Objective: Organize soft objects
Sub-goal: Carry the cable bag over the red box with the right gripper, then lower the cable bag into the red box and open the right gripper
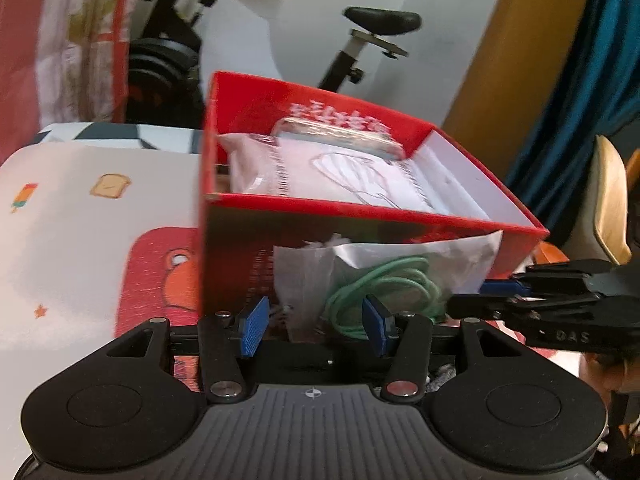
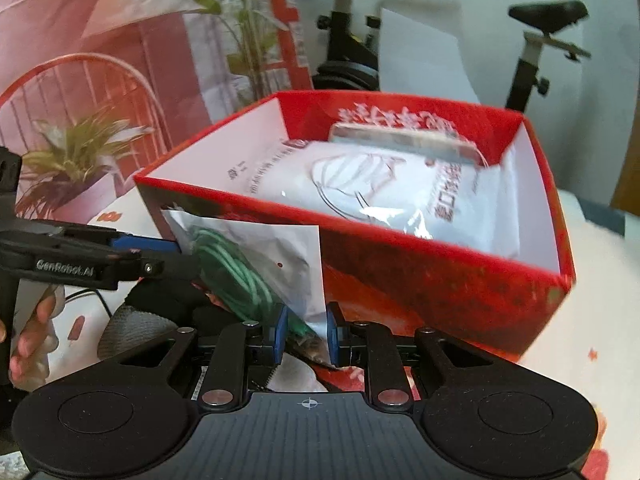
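Blue pads of the right gripper [image 2: 306, 336] clench the lower corner of a clear plastic bag [image 2: 280, 264] with a coiled green cord [image 2: 236, 276] inside; the bag's bottom edge is hidden behind the pads. At nine o'clock in the right wrist view, the left gripper [image 2: 160, 250] reaches in sideways, its tips partly lost behind the bag. In the left wrist view its jaws stand apart, released, the pads pressing nothing, with the bag just beyond them. Behind the bag, at twelve o'clock, stands a red box [image 2: 440, 276], open on top, holding a white packet [image 2: 380, 192] whose print is too blurred to read. A hand [image 2: 28, 344] shows at eight o'clock, cut off by the frame. An exercise bike [image 2: 532, 48] stands farther back at one o'clock.
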### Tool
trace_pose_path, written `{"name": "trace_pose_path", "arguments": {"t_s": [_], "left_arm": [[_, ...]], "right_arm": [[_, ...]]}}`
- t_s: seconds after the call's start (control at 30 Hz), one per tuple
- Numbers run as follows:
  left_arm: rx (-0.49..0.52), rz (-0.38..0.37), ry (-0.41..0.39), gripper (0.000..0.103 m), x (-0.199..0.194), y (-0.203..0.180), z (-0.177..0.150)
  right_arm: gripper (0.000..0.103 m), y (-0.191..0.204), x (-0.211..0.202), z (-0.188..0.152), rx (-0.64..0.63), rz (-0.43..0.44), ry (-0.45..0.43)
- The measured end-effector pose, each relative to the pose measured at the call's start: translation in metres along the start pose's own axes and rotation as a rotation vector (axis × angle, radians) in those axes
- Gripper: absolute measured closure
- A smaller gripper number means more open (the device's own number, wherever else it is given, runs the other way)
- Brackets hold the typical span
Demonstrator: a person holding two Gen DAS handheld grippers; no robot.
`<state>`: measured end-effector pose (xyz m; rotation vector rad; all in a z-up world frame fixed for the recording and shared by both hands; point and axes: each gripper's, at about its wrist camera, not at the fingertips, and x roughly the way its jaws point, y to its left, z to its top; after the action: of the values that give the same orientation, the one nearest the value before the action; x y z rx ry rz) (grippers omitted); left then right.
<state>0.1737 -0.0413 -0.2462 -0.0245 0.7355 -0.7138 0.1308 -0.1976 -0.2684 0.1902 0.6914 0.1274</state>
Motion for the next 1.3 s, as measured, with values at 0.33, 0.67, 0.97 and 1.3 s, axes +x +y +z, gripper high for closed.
{"name": "trace_pose_path", "arguments": {"t_s": [0.33,0.67,0.97,1.3], "left_arm": [[0.064,-0.016,0.031,0.049,0.016,-0.016,-0.006],[0.162,0.027,0.020,0.058,0.015,-0.032,-0.008],[0.193,0.033,-0.042,0.067,-0.003,-0.038,0.001],[0.186,0.018,-0.191,0.066,-0.053,-0.047,0.036]], "right_arm": [[0.085,-0.012,0.012,-0.010,0.034,-0.004,0.016],[0.086,-0.011,0.014,-0.013,0.007,-0.018,0.019],[0.086,-0.007,-0.010,-0.008,0.008,-0.002,-0.047],[0.086,-0.005,-0.058,0.045,0.036,0.060,-0.177]]}}
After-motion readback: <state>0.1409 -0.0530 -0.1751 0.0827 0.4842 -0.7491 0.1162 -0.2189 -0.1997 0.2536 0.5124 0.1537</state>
